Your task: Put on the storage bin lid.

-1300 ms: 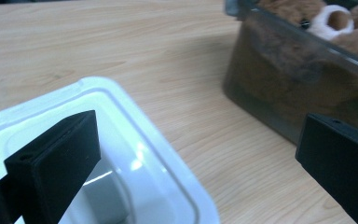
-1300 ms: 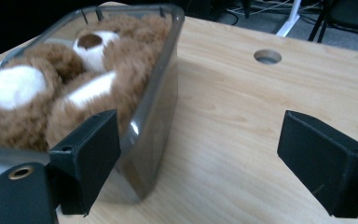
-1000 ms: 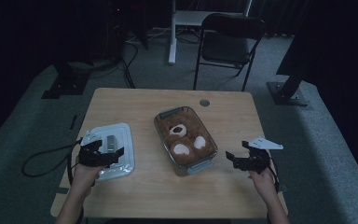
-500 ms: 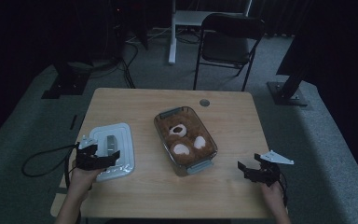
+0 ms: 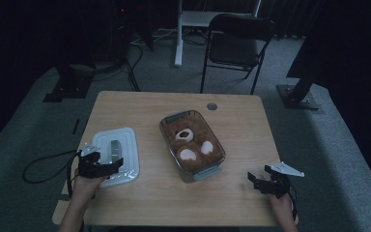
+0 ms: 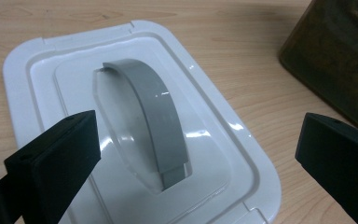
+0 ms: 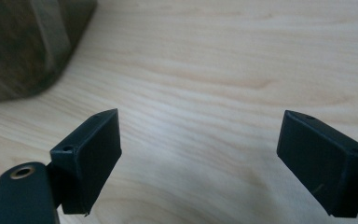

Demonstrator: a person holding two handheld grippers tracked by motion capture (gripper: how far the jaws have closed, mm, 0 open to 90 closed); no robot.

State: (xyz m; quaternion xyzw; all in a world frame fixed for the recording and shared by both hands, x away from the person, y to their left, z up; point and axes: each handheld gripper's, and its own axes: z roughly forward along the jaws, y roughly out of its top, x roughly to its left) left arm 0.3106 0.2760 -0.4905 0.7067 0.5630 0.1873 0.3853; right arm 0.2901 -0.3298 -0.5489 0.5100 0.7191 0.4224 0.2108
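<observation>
The left gripper (image 6: 196, 154) hangs over the white lid (image 6: 135, 126), its jaws wide apart, with the lid's grey handle (image 6: 156, 112) between them.

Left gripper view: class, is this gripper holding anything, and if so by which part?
Nothing is held. The left gripper is open, its jaws either side of the white lid's grey handle without touching it.
</observation>
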